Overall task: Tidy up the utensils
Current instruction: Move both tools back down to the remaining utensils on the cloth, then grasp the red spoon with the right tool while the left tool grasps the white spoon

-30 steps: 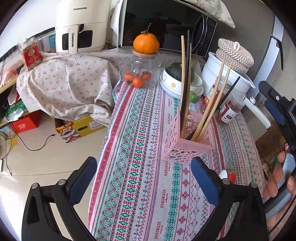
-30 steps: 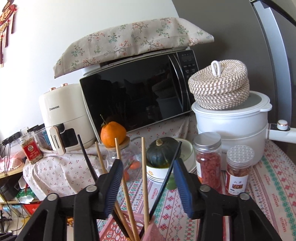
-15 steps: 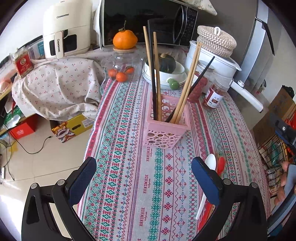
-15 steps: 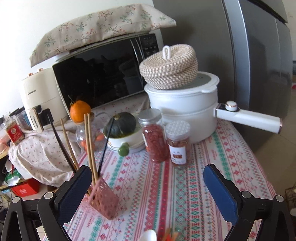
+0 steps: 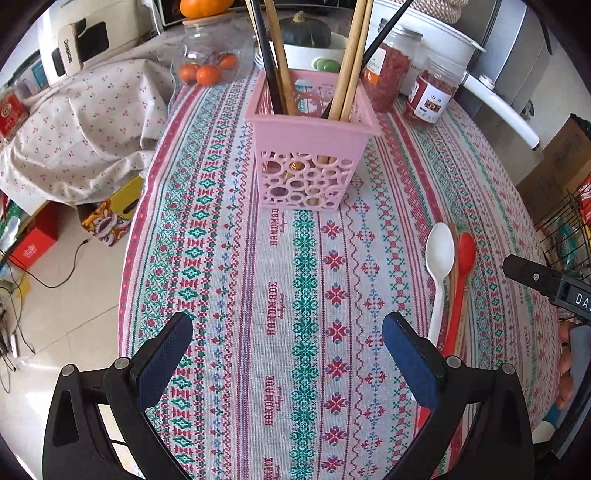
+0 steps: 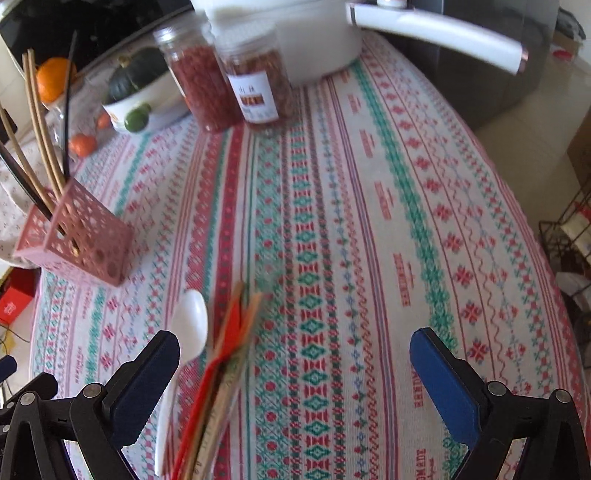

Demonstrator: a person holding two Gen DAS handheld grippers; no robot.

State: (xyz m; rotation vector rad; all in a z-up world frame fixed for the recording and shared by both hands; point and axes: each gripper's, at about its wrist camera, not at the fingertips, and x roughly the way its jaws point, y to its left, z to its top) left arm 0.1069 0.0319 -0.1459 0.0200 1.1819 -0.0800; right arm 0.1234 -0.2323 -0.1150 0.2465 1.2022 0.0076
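A pink perforated holder (image 5: 312, 147) stands on the patterned tablecloth and holds several wooden and black chopsticks (image 5: 351, 55). It also shows at the left of the right wrist view (image 6: 79, 236). A white spoon (image 5: 439, 266), a red spoon (image 5: 460, 280) and a wooden utensil lie side by side to the holder's right. In the right wrist view the white spoon (image 6: 186, 336) and red spoon (image 6: 218, 365) lie blurred between the fingers, near the left one. My left gripper (image 5: 286, 354) is open and empty above the cloth. My right gripper (image 6: 295, 369) is open and empty.
Two jars of red contents (image 6: 229, 81), a white pot with a long handle (image 6: 436, 33), a bowl with a green squash (image 6: 136, 85) and a glass jar of oranges (image 5: 207, 66) stand at the table's far end. A wire rack (image 6: 569, 251) stands off the right edge.
Both grippers have tilted down and moved closer to the table. The holder now looms larger in the left view; the spoons have come between the right gripper's fingers.
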